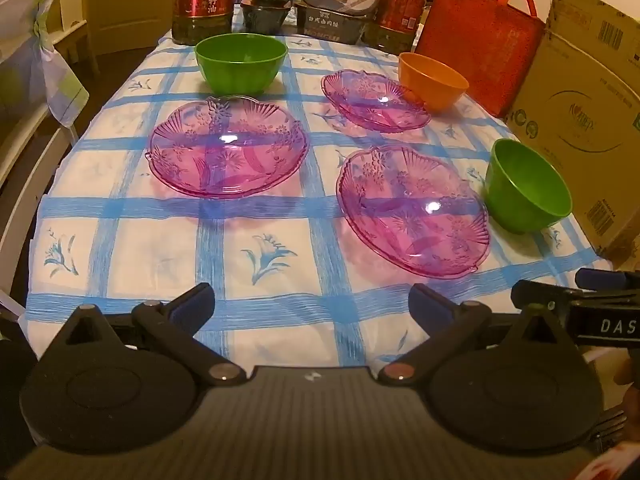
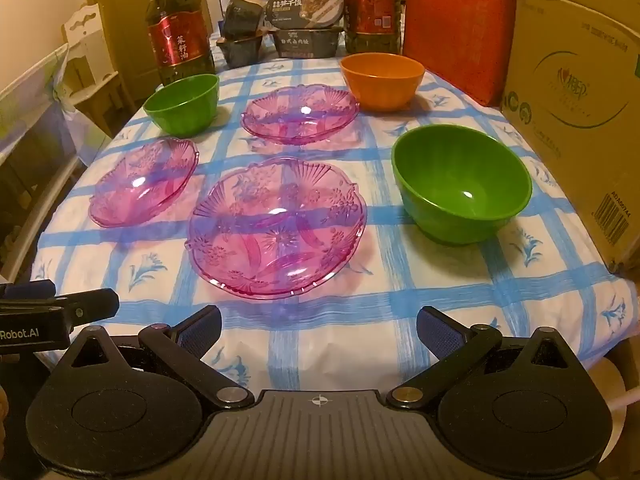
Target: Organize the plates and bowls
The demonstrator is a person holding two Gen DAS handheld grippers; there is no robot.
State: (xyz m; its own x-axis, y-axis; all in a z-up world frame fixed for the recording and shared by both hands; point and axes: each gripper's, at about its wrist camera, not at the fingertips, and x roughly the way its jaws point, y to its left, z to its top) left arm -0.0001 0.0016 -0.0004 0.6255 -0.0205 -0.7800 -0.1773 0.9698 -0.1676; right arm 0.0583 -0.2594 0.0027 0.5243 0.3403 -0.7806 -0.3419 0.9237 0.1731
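nothing has been gathered yet, by the look of it: three pink glass plates and three bowls lie scattered over the blue-checked tablecloth (image 2: 320,340). the left gripper (image 1: 312,306) and the right gripper (image 2: 319,326) both hang over the near edge, jaws spread wide, nothing between them.

the near pink plate (image 2: 278,226) sits just ahead of the right gripper, with the left pink plate (image 1: 229,148) apart on its own and the far pink plate (image 2: 300,116) behind. the near green bowl (image 2: 462,188) stands close to the cardboard box (image 2: 580,100), the far green bowl (image 1: 241,62) near the oil bottle (image 1: 205,0), the orange bowl (image 2: 382,78) by the red bag (image 2: 458,28).

i'd say this is the opening reach. the next move calls for taking a plate by its scalloped rim, a thin, slippery hold, and stacking it on another.
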